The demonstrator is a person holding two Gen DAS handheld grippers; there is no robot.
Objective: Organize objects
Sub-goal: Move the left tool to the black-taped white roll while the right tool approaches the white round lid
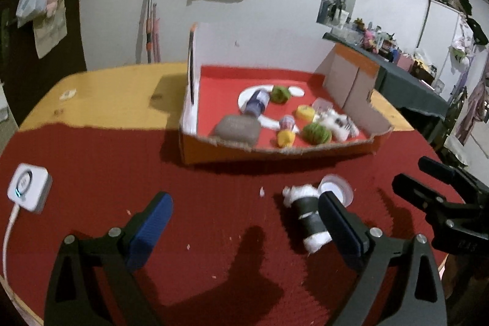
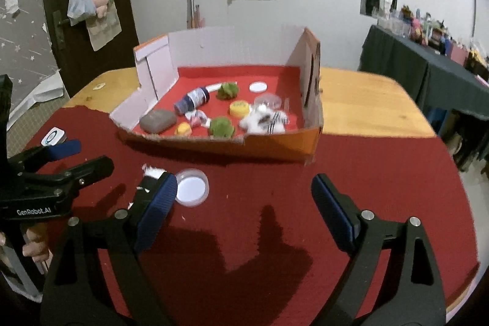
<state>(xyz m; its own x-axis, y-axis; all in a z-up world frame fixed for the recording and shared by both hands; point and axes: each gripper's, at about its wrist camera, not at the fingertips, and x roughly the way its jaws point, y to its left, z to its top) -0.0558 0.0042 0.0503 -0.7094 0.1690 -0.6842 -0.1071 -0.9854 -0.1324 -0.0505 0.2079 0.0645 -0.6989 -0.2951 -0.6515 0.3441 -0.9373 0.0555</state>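
An open cardboard box (image 1: 275, 150) (image 2: 220, 144) with a red floor holds a grey stone (image 1: 237, 129), a blue bottle (image 1: 256, 104), green and yellow bits and a white toy (image 2: 264, 119). On the red cloth in front lie a black-and-white roll (image 1: 307, 219) (image 2: 151, 176) and a clear round lid (image 1: 336, 188) (image 2: 192, 187). My left gripper (image 1: 246, 216) is open and empty, its right finger against the roll. My right gripper (image 2: 244, 194) is open and empty, its left finger beside the lid.
A white square device (image 1: 29, 191) with a cable lies at the table's left edge. The round wooden table (image 2: 366, 100) is half covered by red cloth. A dark cluttered side table (image 2: 428, 66) stands to the right, a door with hanging bags to the left.
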